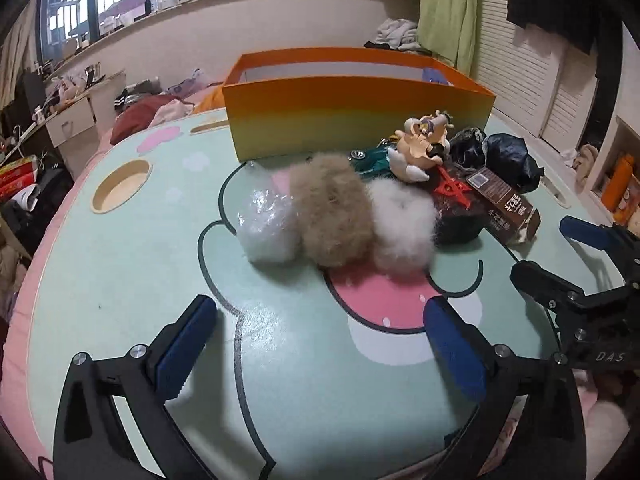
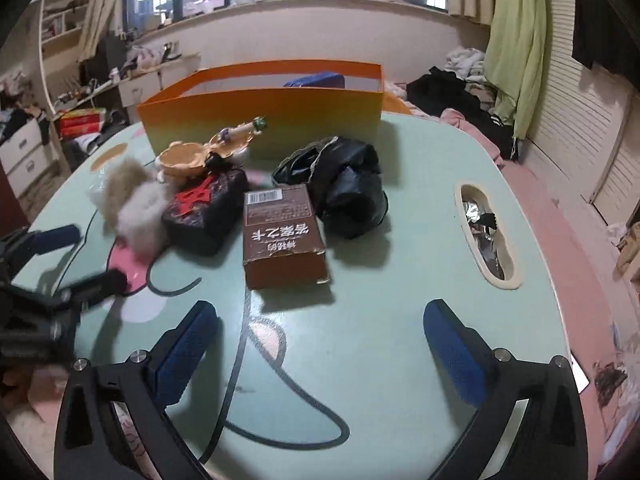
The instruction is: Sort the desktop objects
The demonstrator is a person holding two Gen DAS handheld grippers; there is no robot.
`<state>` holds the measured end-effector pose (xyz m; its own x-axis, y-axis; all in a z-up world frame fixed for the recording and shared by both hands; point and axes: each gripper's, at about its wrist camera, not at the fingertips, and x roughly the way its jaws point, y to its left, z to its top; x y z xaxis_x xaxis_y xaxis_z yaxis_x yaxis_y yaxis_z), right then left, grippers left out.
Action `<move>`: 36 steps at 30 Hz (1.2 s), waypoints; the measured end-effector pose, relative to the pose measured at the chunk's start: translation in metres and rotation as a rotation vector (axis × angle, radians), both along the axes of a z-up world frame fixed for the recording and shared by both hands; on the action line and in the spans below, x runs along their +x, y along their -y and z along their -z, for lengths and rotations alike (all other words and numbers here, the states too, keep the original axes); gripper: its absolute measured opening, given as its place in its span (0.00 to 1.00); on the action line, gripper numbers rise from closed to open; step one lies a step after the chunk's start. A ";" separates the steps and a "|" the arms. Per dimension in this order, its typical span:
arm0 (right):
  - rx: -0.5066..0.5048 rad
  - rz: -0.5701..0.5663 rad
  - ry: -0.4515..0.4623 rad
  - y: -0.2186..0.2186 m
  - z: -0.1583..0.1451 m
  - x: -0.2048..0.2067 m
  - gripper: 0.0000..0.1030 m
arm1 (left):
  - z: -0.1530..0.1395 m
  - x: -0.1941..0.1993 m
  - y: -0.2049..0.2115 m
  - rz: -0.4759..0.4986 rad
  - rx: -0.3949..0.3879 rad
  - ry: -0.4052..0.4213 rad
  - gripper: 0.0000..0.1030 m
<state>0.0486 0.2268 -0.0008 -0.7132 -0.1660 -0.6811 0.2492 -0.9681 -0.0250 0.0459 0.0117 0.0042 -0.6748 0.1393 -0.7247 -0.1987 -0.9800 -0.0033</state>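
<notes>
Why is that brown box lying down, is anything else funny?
The brown box lies flat, its near corner looks torn. The figurine is tipped over on the pile. Crumpled foil sits in the table's cutout. The orange bin stands straight.

Worktop (image 2: 400, 240): smooth, faintly glossy printed surface. Pompoms (image 1: 332, 208): fluffy fur. Brown carton (image 2: 280, 236): matt card. Black bag (image 2: 348, 188): shiny crumpled plastic. Orange box (image 1: 352, 108): smooth card.

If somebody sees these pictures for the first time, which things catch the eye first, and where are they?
The big orange box at the far side of the cartoon-printed table stands out first. In front of it lies a cluster: the tan and white fluffy toy, a brown carton and a crumpled black bag.
</notes>
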 end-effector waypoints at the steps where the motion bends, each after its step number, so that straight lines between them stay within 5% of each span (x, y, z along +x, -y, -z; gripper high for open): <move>1: -0.003 0.000 -0.009 0.000 0.000 0.001 1.00 | 0.001 0.000 0.000 0.002 0.000 -0.002 1.00; 12: -0.027 -0.015 -0.051 -0.005 0.001 0.006 0.99 | -0.001 -0.004 0.003 0.000 0.004 -0.009 1.00; 18: -0.113 -0.038 -0.087 -0.016 -0.007 0.006 0.71 | -0.003 -0.005 0.003 0.000 0.007 -0.009 1.00; 23: -0.090 -0.081 -0.078 -0.006 -0.019 -0.003 0.64 | -0.003 -0.005 0.004 0.002 0.007 -0.010 1.00; 29: -0.064 -0.097 0.060 0.016 -0.018 -0.042 0.61 | -0.003 -0.005 0.004 0.003 0.007 -0.010 1.00; 31: -0.089 -0.111 0.073 0.017 -0.020 -0.047 0.40 | -0.004 -0.004 0.004 0.005 0.007 -0.011 1.00; 36: -0.145 -0.166 0.026 0.011 -0.018 -0.025 0.39 | -0.007 -0.003 0.005 0.012 0.034 -0.015 1.00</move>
<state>0.0238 0.2163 0.0175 -0.6500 -0.3776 -0.6595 0.4043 -0.9066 0.1205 0.0426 0.0063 0.0108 -0.6836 0.1718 -0.7094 -0.2107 -0.9770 -0.0336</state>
